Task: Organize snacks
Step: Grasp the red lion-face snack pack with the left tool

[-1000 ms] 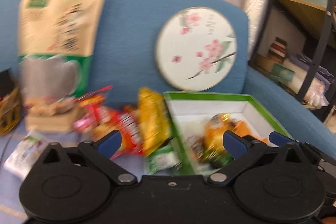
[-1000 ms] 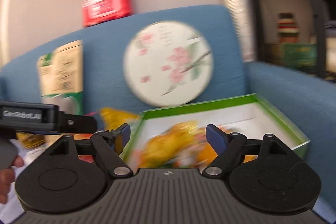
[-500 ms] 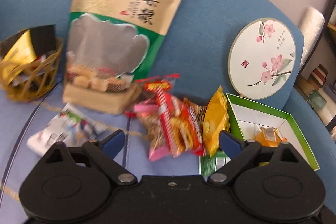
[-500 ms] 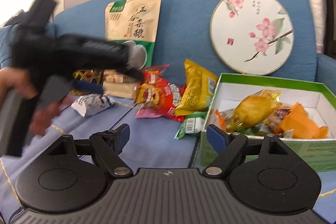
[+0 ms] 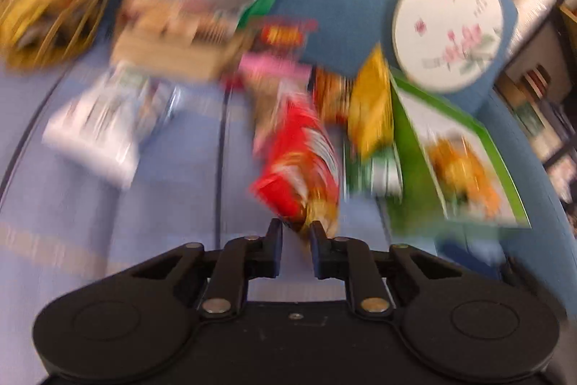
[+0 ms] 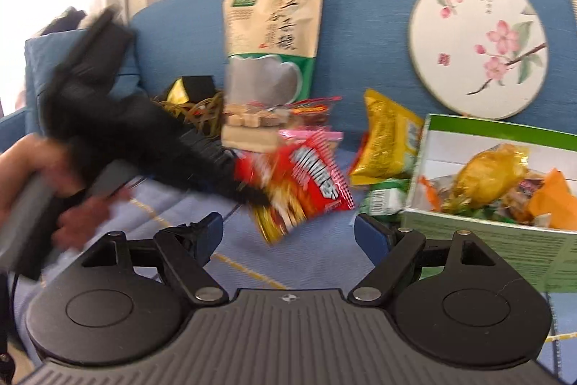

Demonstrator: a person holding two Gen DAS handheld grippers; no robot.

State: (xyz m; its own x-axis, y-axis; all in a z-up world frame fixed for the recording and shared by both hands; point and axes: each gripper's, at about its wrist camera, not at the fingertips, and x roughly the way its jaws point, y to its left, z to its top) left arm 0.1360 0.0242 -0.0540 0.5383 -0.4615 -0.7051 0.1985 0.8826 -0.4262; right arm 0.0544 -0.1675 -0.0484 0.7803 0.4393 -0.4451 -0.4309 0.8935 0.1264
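Red snack packet (image 5: 301, 168) now lifted, left tool (image 5: 296, 229) clamping it

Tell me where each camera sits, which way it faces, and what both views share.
Left wrist: on the left gripper, looking along its fingers, shut on the red snack packet, toward the sofa back.
Right wrist: on the right gripper, fingers open, facing the sofa; the left hand shows.
Shared: red packet, green box, round floral fan.

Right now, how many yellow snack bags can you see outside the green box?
1: the yellow snack bag stands against the sofa back, just left of the green box. Others may be hidden under the pile.
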